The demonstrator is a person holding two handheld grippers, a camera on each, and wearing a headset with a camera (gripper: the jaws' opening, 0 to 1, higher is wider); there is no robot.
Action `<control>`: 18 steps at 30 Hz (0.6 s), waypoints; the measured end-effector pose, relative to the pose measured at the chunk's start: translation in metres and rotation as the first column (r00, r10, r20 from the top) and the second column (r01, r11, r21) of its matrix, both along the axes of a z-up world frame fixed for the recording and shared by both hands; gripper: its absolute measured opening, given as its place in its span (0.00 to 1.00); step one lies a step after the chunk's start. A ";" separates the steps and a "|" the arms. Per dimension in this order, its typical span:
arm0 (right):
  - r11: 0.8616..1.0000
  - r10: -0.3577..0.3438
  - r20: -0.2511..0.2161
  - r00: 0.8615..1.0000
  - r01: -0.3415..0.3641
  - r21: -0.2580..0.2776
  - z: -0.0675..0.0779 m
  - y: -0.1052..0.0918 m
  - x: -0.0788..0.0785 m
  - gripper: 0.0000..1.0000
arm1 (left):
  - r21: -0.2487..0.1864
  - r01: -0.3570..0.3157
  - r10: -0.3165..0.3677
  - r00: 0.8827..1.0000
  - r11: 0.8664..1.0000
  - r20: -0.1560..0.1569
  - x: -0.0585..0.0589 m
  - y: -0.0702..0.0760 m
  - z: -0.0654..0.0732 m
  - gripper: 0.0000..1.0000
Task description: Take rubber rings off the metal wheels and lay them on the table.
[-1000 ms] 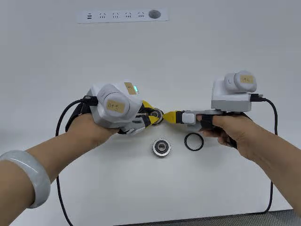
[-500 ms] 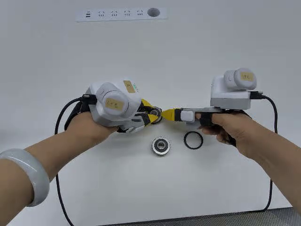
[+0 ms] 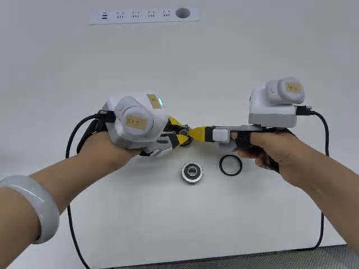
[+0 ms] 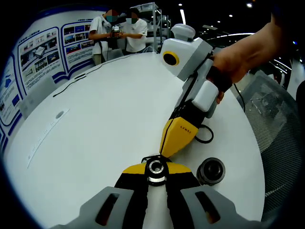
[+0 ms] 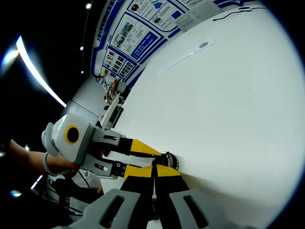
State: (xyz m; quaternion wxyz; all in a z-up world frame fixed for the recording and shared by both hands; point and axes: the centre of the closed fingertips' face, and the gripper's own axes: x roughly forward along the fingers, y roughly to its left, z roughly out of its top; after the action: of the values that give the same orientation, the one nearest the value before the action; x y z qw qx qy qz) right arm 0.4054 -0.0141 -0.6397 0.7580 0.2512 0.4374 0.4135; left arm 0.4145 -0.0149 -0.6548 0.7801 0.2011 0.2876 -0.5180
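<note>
My left gripper is shut on a small metal wheel and holds it above the table. In the left gripper view the wheel sits clamped between the yellow jaws of the left gripper. My right gripper comes in from the right, its yellow tip shut on the thin black rubber ring at the wheel's edge. The right gripper view shows the right gripper closed beside the wheel. A second metal wheel and a loose rubber ring lie on the table below.
The white table is wide, with a power strip set in its far side. Black cables trail from both grippers over the near edge. People stand far off beyond the table.
My right gripper has edged left, bringing its yellow tip up against the wheel held in my left gripper. The left gripper has stayed about where it was.
</note>
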 end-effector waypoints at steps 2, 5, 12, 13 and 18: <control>1.000 0.001 0.000 1.000 -0.001 0.002 0.001 0.000 -0.001 0.01 | 0.000 0.001 -0.001 1.000 1.000 0.001 0.000 0.000 0.000 0.13; 1.000 0.006 0.000 1.000 -0.006 0.013 0.004 0.002 -0.002 0.01 | -0.001 0.003 -0.003 1.000 1.000 0.001 0.000 0.000 0.000 0.13; 1.000 -0.013 -0.009 1.000 0.013 0.014 0.001 0.001 -0.001 0.01 | 0.004 0.020 -0.020 1.000 1.000 0.008 0.000 -0.001 0.000 0.13; 1.000 -0.015 -0.010 1.000 0.015 0.014 0.000 0.000 -0.001 0.02 | 0.003 0.027 -0.027 1.000 1.000 0.016 0.000 -0.001 0.000 0.13; 1.000 -0.021 -0.009 1.000 0.021 0.000 -0.004 -0.001 0.001 0.02 | -0.027 0.024 -0.023 0.999 0.999 0.033 0.001 0.000 0.006 0.16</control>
State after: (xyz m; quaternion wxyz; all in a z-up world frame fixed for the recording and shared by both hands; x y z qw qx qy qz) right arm 0.4063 -0.0150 -0.6436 0.7602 0.2578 0.4383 0.4046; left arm 0.4154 -0.0146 -0.6487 0.7812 0.2023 0.2651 -0.5278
